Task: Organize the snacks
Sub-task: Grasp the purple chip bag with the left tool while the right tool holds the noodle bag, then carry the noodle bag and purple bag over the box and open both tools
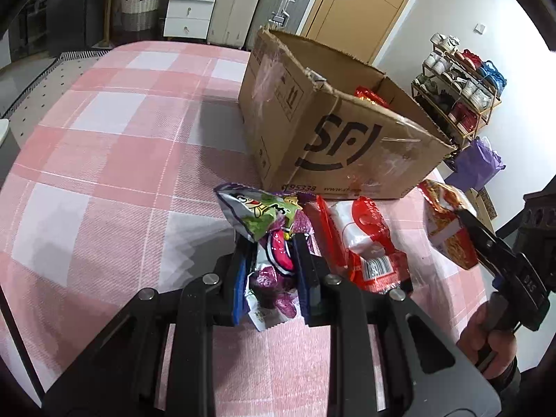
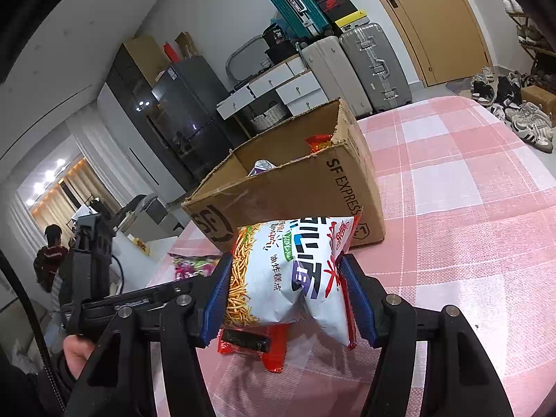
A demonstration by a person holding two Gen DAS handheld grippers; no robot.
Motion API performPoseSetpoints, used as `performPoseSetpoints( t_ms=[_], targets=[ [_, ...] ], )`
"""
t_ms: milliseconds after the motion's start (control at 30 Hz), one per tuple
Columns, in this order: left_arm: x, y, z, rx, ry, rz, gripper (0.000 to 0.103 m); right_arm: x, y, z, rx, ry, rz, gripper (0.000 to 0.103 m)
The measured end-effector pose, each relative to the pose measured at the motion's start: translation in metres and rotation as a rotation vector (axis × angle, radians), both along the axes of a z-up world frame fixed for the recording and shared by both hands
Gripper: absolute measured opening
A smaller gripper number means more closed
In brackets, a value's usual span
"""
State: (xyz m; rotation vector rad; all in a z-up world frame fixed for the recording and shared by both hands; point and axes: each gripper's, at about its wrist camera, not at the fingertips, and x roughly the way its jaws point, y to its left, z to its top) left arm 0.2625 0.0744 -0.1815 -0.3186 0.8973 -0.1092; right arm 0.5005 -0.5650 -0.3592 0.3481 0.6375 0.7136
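Observation:
An open cardboard box [image 1: 333, 146] marked SF stands on the pink checked bed [image 1: 121, 132]; it also shows in the right wrist view [image 2: 295, 187], with a red pack [image 1: 370, 96] and a silver pack [image 2: 262, 166] inside. My left gripper [image 1: 271, 271] is shut on a purple and green snack bag [image 1: 267, 229] in front of the box. My right gripper [image 2: 288, 299] is shut on a white noodle-snack bag [image 2: 288, 267] and holds it above the bed; the bag also shows in the left wrist view [image 1: 448, 222]. A red and white snack pack [image 1: 365, 239] lies between them.
Suitcases [image 2: 358, 66], white drawers [image 1: 189, 7] and a door [image 2: 441, 17] stand beyond the bed. A shoe rack [image 1: 458, 93] and a purple bag [image 1: 476, 163] are right of the box. Shoes [image 2: 521, 114] lie on the floor.

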Motion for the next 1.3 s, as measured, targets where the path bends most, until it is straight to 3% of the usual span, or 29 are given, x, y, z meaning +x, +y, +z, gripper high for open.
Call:
performPoseSetpoints(
  t_ms=[300, 500, 967, 1133, 1300],
  targets=[
    [-0.033, 0.006, 0.032, 0.006, -0.054, 0.013, 0.021, -0.006, 0.006, 0.003, -0.031, -0.024, -0.016, 0.062],
    [-0.056, 0.006, 0.068, 0.001, -0.126, -0.001, 0.021, -0.028, 0.007, 0.019, -0.068, -0.069, -0.016, 0.062],
    [-0.093, -0.016, 0.163, 0.003, -0.259, -0.104, 0.021, -0.092, -0.005, 0.113, -0.073, -0.203, -0.037, 0.062],
    [-0.115, -0.032, 0.205, 0.097, -0.34, -0.116, 0.021, -0.092, -0.005, 0.139, -0.075, -0.204, -0.041, 0.062],
    [-0.121, -0.038, 0.229, 0.127, -0.349, -0.121, 0.021, -0.084, -0.001, 0.159, -0.096, -0.222, -0.032, 0.062]
  ],
)
